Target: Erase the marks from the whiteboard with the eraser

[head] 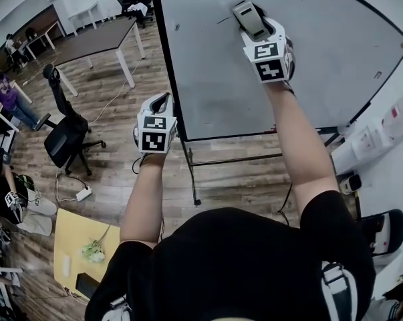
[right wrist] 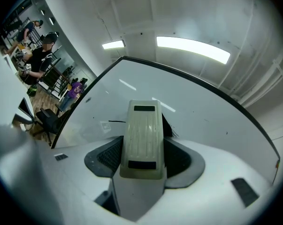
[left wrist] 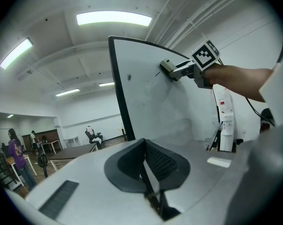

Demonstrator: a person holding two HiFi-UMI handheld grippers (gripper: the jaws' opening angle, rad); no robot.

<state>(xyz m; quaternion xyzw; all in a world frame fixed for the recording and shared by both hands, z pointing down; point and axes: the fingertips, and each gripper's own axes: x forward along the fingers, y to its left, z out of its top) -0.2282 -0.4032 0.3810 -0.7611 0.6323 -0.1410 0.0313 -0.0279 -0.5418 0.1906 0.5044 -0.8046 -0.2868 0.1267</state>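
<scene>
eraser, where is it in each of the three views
Head view: eraser top centre, at the whiteboard.
Left gripper view: eraser upper right of centre, against the board.
Right gripper view: eraser dead centre, between the jaws.
Shared landmark: the whiteboard's black edge.

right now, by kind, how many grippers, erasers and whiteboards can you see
grippers: 2, the left gripper, shut and empty, and the right gripper
eraser: 1, held in the right gripper against the board
whiteboard: 1
total: 4
</scene>
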